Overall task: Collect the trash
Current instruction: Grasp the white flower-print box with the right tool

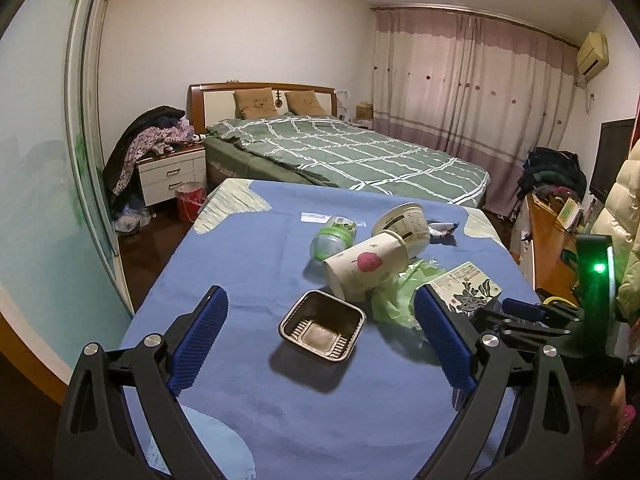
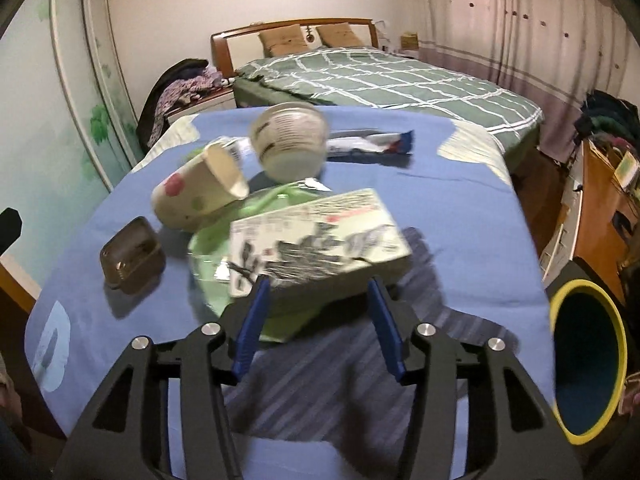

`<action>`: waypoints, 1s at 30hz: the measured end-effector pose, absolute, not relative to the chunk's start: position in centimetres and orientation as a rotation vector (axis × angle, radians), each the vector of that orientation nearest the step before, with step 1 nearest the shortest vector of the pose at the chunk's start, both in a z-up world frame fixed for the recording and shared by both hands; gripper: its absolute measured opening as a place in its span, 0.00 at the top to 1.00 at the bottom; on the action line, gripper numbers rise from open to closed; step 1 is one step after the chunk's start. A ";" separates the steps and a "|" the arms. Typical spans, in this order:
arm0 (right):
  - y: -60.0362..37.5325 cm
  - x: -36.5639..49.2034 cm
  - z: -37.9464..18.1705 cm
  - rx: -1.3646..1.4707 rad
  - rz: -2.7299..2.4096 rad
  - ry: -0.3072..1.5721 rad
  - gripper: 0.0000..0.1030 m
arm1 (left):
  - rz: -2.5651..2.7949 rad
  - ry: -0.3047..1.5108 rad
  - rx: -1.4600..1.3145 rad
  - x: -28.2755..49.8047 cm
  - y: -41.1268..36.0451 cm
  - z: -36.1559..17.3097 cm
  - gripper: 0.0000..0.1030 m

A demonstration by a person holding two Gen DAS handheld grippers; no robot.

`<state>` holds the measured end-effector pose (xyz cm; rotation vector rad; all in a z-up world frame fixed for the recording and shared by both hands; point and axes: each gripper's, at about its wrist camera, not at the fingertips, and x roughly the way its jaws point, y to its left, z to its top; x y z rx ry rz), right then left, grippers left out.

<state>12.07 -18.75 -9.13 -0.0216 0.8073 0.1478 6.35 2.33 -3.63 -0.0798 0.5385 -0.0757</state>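
Clearly little has been collected: the trash lies heaped at the centre of both views on the blue-clothed tabletop (image 1: 248, 280). In the left wrist view the left claw (image 1: 320, 340) stands wide and empty, framing the dark square plastic tray (image 1: 322, 326) at lower centre without touching it. Above it lie a tipped paper cup with a red leaf print (image 1: 362, 268), a white paper bowl (image 1: 402, 226), a green plastic bottle (image 1: 332, 240), a crumpled green plastic bag (image 1: 394, 298) and a printed cardboard box (image 1: 468, 286). In the right wrist view the right claw (image 2: 318, 320) is part open, holding nothing, just short of that box. A yellow-rimmed dark bin (image 2: 588, 360) waits at the lower right edge; by my judgement every piece remains to be moved there.
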 end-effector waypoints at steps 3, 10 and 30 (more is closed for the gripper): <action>-17.8 12.3 -9.7 -0.024 0.153 0.825 0.49 | -0.073 0.541 -0.085 6.2 2.7 -3.8 0.10; -16.8 12.7 -10.4 -0.039 0.119 0.841 0.45 | -0.078 0.552 -0.102 6.6 3.0 -4.3 0.10; -27.1 13.7 -10.6 0.094 -0.176 0.833 0.43 | -0.109 0.560 -0.101 6.6 1.5 -4.8 0.10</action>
